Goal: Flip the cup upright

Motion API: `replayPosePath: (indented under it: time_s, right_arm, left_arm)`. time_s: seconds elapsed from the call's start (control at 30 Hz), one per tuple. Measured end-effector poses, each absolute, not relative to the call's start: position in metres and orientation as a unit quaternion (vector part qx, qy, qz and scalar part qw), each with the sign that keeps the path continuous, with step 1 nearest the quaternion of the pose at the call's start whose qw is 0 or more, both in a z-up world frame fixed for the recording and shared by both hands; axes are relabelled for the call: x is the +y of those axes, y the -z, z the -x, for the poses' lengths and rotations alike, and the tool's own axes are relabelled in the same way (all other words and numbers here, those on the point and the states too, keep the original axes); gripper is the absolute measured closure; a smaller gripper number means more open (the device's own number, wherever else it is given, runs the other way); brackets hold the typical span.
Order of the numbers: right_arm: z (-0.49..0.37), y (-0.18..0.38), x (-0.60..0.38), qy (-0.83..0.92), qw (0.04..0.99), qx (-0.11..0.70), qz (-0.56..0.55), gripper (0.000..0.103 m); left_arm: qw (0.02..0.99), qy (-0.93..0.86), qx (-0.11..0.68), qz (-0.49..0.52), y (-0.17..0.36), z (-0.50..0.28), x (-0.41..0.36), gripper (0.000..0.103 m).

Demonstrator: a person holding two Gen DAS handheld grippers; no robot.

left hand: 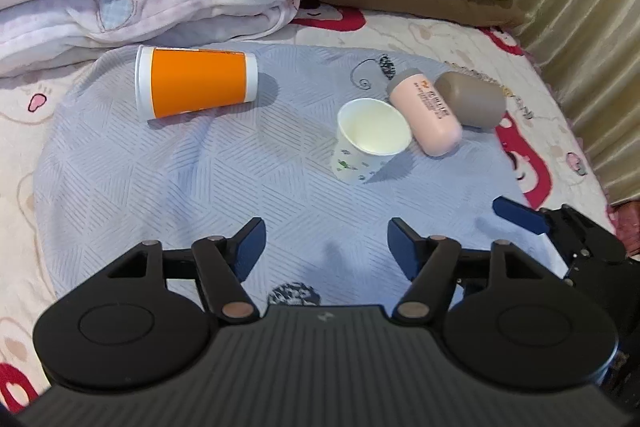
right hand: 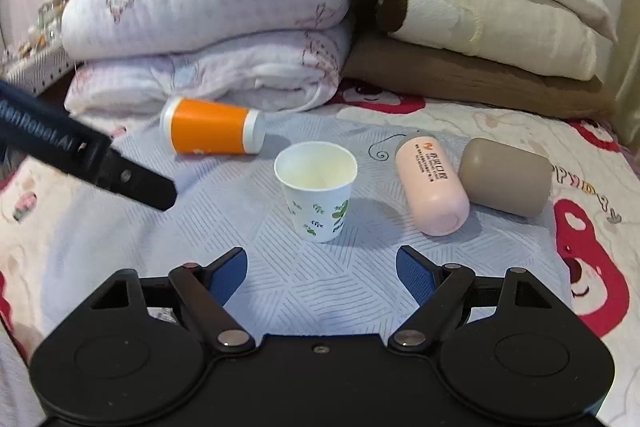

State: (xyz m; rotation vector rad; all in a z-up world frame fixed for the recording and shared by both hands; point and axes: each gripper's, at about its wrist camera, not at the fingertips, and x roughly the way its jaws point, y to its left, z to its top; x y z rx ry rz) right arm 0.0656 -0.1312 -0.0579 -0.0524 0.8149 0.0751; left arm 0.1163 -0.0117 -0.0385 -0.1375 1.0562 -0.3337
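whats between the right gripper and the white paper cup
Nothing: only bare blue-grey cloth lies between the right gripper and the white paper cup, clearest in the right wrist view.

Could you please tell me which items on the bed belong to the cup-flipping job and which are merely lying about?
Job:
orange cup, on its side
white paper cup, already upright

Lying about:
pink bottle
brown cap
folded blankets
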Motion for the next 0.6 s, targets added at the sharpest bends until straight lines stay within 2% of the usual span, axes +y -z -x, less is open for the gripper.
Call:
replayPosePath:
  time_s: [0.27,0.47,0.6]
  right_arm:
    - [-0.049,0.03,-0.134,-0.036,0.918,0.395,0.023,0.018]
    - [-0.032,0.007,-0.135,-0.028,0.923,0.384,0.026,0.017]
    - [-0.02,-0.01,-0.14,-0.018,0.929,0.37,0.012,0.015]
  left_arm:
    - [0.858,0.138,0.492,0.045,0.024,-0.098,-0.015,0.033]
    - [0.872,0.117,0.474,0.045,0.007,-0.079,-0.009,0.026]
    - [0.88,0.107,0.461,0.033,-0.006,-0.064,-0.009,0.025]
